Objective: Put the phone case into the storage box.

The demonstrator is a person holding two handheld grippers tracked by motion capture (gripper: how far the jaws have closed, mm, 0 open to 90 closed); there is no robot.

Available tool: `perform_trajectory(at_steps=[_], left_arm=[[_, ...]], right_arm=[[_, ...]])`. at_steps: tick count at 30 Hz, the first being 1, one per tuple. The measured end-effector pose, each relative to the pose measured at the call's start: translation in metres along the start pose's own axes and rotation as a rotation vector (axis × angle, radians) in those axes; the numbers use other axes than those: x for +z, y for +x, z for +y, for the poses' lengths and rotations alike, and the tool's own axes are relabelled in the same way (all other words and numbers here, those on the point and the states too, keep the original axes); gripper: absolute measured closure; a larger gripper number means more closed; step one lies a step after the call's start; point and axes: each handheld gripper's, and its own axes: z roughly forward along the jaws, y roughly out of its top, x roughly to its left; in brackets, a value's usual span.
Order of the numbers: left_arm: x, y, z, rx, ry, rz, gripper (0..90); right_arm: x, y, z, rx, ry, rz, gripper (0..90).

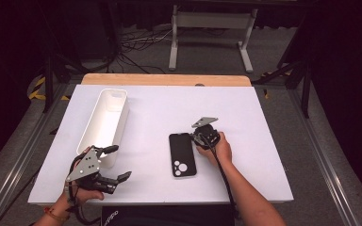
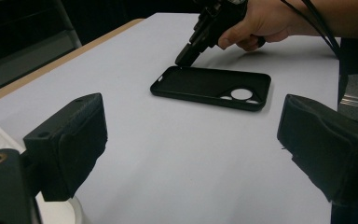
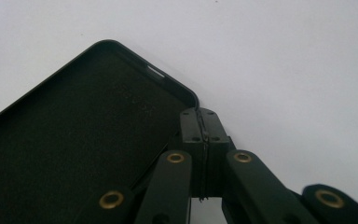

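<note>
Phone case lies flat on the white bench, open side up, roughly mid-bench and a bit right of centre, well apart from the white bin at the left. Camera cutout end points toward the person.

Right tool is at the case's far right corner. In the right gripper view the jaws are pressed together with the case rim pinched between them at that corner. From the left gripper view its tip meets the rim right at the bench surface. Case looks not yet lifted: it sits level in every view, no visible gap under it.

Left tool hovers near the front left of the bench, just beside the bin's near end, jaws spread wide, nothing between them. Its pads frame the case from a distance.

Progress estimate: early. Grip on the corner looks made; lift and transfer are all still to do. If the bin is the destination, which I'm only guessing, the whole carry remains. A thin-edge corner pinch could slip or let the case swing once it comes up.
</note>
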Motion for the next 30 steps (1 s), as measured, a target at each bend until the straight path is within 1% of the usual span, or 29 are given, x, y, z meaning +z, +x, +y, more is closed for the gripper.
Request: perform_trajectory(at_steps=[1, 2, 4, 7, 9, 12, 16, 18, 20, 23, 24, 25, 26, 29, 30], left_arm=[[0.001, -0.001, -0.001, -0.003, -0.002, 0.004, 9.1], [0.001, -0.001, -0.001, -0.003, -0.002, 0.004, 9.1], [0.001, -0.001, -0.001, -0.002, 0.003, 0.002, 9.1], [0.001, 0.000, -0.001, 0.000, 0.010, 0.000, 9.1], [0.001, 0.000, -0.001, 0.000, 0.006, 0.004, 9.1], [0.000, 0.000, -0.001, -0.002, 0.013, 0.000, 9.1], [-0.001, 0.001, -0.002, -0.007, 0.017, 0.002, 9.1], [0.000, 0.001, -0.002, -0.010, 0.021, 0.007, 9.2], [0.000, 0.001, -0.002, -0.011, 0.024, 0.013, 9.2], [0.000, 0.001, -0.002, -0.015, 0.026, 0.014, 9.5], [0.000, 0.001, -0.002, -0.017, 0.026, 0.013, 9.6], [0.000, 0.002, -0.002, -0.016, 0.027, 0.014, 9.6], [0.000, 0.002, -0.002, -0.018, 0.027, 0.015, 9.6], [0.001, 0.002, -0.002, -0.025, 0.025, 0.016, 9.6], [0.001, 0.002, -0.002, -0.024, 0.024, 0.018, 9.6]], right_arm=[[0.001, 0.002, 0.002, -0.005, -0.001, 0.013, 90.0], [0.001, 0.002, 0.002, -0.005, -0.001, 0.013, 90.0], [0.004, 0.011, 0.009, -0.031, 0.009, 0.019, 90.0], [0.008, 0.021, 0.017, -0.052, 0.009, 0.038, 90.0], [0.011, 0.029, 0.021, -0.074, 0.015, 0.054, 90.0], [0.014, 0.040, 0.025, -0.105, 0.024, 0.069, 90.0], [0.017, 0.056, 0.028, -0.162, 0.034, 0.094, 90.0], [0.017, 0.063, 0.030, -0.184, 0.035, 0.099, 90.0], [0.018, 0.071, 0.031, -0.209, 0.037, 0.122, 90.0], [0.017, 0.082, 0.032, -0.225, 0.037, 0.150, 90.0], [0.016, 0.085, 0.033, -0.243, 0.041, 0.165, 90.0], [0.015, 0.090, 0.033, -0.245, 0.039, 0.169, 90.0], [0.015, 0.093, 0.032, -0.266, 0.042, 0.179, 90.0], [0.012, 0.104, 0.031, -0.286, 0.044, 0.213, 90.0], [0.011, 0.108, 0.030, -0.292, 0.043, 0.217, 90.0]])
